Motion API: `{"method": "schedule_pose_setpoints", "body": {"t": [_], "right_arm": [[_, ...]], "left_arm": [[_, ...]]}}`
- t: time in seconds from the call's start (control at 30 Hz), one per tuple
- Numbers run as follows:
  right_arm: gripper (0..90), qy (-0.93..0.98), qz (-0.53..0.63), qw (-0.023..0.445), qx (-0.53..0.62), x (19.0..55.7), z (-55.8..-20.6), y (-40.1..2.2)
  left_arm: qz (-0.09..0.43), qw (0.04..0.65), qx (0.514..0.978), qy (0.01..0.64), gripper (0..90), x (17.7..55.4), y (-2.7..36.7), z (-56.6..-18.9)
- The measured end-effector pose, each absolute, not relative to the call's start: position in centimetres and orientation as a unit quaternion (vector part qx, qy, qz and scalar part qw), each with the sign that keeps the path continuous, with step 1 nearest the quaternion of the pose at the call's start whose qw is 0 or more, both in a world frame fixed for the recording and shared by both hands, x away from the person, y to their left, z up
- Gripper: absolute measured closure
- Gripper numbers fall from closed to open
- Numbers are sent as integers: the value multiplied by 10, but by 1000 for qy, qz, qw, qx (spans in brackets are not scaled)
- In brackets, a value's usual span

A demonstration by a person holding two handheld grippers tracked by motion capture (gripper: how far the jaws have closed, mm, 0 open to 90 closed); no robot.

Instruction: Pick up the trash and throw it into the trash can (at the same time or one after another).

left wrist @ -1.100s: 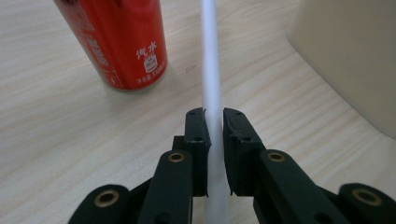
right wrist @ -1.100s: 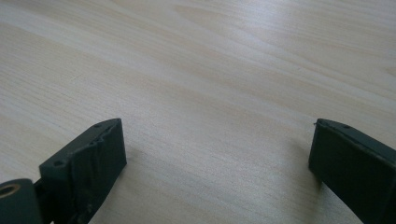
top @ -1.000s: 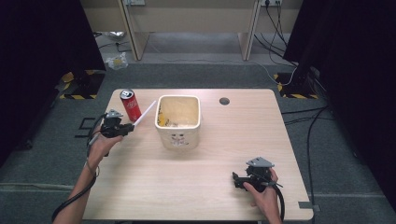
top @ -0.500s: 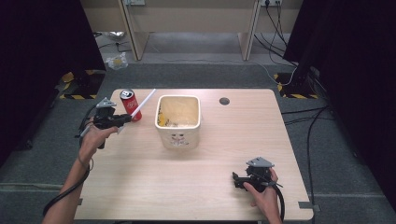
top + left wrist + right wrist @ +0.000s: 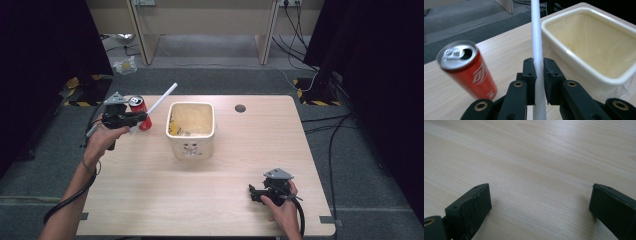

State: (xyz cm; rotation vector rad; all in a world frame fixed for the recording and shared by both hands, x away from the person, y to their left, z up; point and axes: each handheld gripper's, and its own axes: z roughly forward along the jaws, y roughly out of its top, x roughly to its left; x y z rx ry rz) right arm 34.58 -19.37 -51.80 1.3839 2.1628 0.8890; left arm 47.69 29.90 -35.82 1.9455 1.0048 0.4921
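Red aluminium drink can [image 5: 467, 68] – white logo mark on the side, lettering not readable; top already opened. It stands on the pale wooden table [image 5: 210, 200] near the left edge.

Left gripper [image 5: 141, 118] is raised off the table, hand [image 5: 100, 142] under it, forearm coming up from the bottom left. Jaws clamped on a long white plastic tube [image 5: 537, 50]. In the high view the tube slants up and to the right, its upper end over the gap between can and bin.

Cream square plastic bin [image 5: 191, 129] sits mid-table, just right of the can, with a faint face-like print on its front wall – no text I can read.

Right gripper [image 5: 256, 192] rests low at the near right of the table, jaws spread wide with nothing between them.
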Motion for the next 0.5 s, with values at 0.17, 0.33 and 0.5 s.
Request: {"method": "schedule_pose_setpoints", "body": {"t": [0.17,0.33,0.5], "right_arm": [[43,778,320,211,498,346,-518,-194],[43,778,320,211,498,346,-518,-194],[43,778,321,211,498,346,-518,-194]], "left_arm": [[194,443,786,385,798,477,282,-347],[190,447,794,365,798,476,261,-338],[185,451,800,351,798,478,243,-334]]}}
